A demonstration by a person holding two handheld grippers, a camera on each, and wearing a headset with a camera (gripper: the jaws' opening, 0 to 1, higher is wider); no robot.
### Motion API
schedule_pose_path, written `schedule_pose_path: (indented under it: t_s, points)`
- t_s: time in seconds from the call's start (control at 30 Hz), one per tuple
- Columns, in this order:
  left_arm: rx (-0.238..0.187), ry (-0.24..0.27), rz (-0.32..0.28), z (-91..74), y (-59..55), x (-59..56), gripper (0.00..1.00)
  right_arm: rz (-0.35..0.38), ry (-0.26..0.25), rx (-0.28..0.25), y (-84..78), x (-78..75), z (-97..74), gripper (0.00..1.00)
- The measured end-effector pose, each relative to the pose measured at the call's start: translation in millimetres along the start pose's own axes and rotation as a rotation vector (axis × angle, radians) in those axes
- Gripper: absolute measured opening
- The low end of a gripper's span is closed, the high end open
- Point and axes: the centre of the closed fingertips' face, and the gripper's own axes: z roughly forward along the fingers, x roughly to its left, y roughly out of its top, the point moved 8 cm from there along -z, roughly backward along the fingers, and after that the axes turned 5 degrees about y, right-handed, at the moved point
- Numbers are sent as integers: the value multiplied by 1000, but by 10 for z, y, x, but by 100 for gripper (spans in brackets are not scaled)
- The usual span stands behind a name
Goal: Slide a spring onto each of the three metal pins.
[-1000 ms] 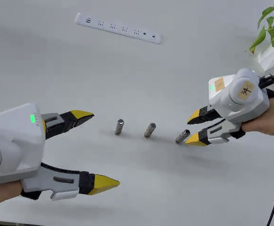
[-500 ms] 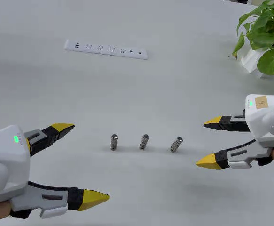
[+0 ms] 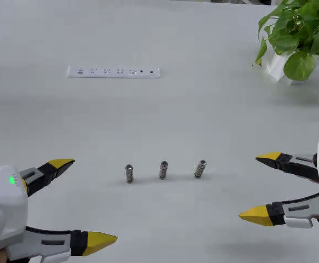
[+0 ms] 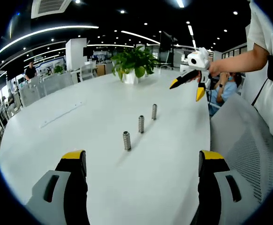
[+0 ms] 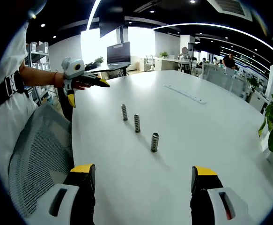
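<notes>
In the head view we see the left gripper (image 3: 93,200) at the lower left of the frame, its yellow-tipped jaws spread wide with nothing between them and nothing touching them. The right gripper (image 3: 249,187) comes in from the lower right edge. Its jaws are also wide apart and empty, and their tips point toward the middle of the frame.

Between the two grippers, just below the centre of the frame, three springs stand upright in a short row on the pale worktop (image 3: 203,109): the left spring (image 3: 129,173), the middle spring (image 3: 163,170) and the right spring (image 3: 200,169). They stand apart from one another and well clear of both pairs of jaws. We cannot make out the pins inside them.

In the left gripper view the row runs up and away from the centre between the two spread jaws, with the other gripper in the upper right. In the right gripper view the row sits above the jaws, at mid-frame.

A white power strip (image 3: 114,72) lies in the upper left of the head view, and a leafy plant (image 3: 299,33) fills the upper right corner.
</notes>
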Motion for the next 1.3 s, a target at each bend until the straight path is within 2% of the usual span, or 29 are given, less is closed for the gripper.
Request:
schedule_pose_path:
  t_s: [0.2, 0.37, 0.57, 1.3]
  points:
    - [19, 16, -8, -14, -50, 4, 99, 28, -8, -60, -89, 84, -36, 88]
    - [36, 4, 0, -6, -79, -24, 99, 32, -11, -61, -159, 119, -25, 89]
    - [36, 12, -14, -6, -100, -23, 99, 55, -23, -104, -176, 132, -31, 92]
    - [19, 10, -14, 31, -32, -37, 99, 60, -35, -134, -149, 134, -33, 91]
